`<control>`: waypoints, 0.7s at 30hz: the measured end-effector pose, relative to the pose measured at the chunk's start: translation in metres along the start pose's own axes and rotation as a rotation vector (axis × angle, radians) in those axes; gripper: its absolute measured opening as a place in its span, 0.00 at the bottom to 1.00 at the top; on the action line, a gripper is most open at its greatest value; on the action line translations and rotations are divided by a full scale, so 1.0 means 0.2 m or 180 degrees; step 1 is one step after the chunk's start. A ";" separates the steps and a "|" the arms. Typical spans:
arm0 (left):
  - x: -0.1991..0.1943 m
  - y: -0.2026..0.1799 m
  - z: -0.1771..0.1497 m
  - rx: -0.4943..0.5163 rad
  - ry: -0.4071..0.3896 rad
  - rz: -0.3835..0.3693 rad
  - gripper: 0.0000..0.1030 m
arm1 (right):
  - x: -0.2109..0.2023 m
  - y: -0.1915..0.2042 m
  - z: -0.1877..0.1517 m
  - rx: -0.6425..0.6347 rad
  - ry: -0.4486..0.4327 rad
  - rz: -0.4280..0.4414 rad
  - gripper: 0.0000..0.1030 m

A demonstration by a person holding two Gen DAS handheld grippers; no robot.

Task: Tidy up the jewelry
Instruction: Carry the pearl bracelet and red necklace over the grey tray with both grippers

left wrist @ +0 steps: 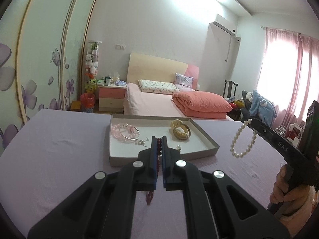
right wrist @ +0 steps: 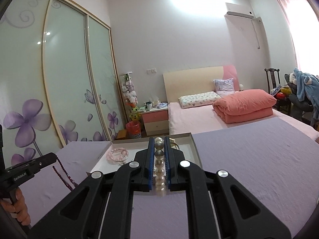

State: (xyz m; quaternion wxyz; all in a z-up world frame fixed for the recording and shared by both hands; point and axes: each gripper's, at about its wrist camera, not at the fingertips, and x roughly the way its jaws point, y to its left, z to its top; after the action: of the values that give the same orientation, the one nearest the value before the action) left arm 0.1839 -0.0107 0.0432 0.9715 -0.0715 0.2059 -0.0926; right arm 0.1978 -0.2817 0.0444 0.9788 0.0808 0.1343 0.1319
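1. Nearest the left wrist camera, the left gripper (left wrist: 159, 139) had its blue-padded fingers pressed together on a string of dark red beads (left wrist: 159, 141), with the loose end hanging below the fingers over the lilac tablecloth (left wrist: 59, 149).
2. In the right wrist view, the right gripper (right wrist: 159, 140) pinched a white pearl bracelet (right wrist: 159, 165) between its blue pads, the pearls lined up in a row along the fingers.
3. From the left wrist view, that same pearl bracelet (left wrist: 242, 139) dangled as an open loop from the right gripper's tip, clear of the cloth and to the right of the tray.
4. Just beyond both grippers lay a shallow grey cardboard tray with a white floor (left wrist: 207, 137).
5. In the tray's far left part lay a pale pink bead bracelet (left wrist: 116, 131) with a thin silver bangle (left wrist: 129, 133) overlapping it.
6. A small silver trinket (left wrist: 141, 142) lay near them, towards the near side; its kind could not be told.
7. On the tray's far right sat a wide gold-coloured bangle (left wrist: 181, 132) with a cream-coloured piece (left wrist: 176, 123) behind it.
8. Far behind stood a bed with a folded salmon-pink quilt (left wrist: 201, 103).
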 end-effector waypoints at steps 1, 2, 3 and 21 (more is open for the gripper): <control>0.00 0.00 0.00 0.0012 -0.0024 0.0018 0.05 | 0.00 0.00 0.00 0.0002 -0.0008 0.0003 0.10; 0.00 -0.01 0.00 0.0025 -0.0052 0.0043 0.05 | 0.00 0.00 0.00 0.0000 -0.0016 0.0005 0.10; 0.00 -0.01 0.00 0.0038 -0.0076 0.0069 0.05 | 0.00 0.01 0.00 -0.0008 -0.0024 0.0003 0.10; -0.02 -0.05 0.21 0.0061 -0.0316 -0.0066 0.05 | 0.05 0.08 0.04 -0.0065 -0.0099 0.0095 0.10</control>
State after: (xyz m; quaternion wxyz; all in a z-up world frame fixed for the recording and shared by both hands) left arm 0.1966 -0.0146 0.0847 0.9802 -0.0688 0.1559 -0.1009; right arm 0.2064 -0.2639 0.0534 0.9795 0.0748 0.1165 0.1465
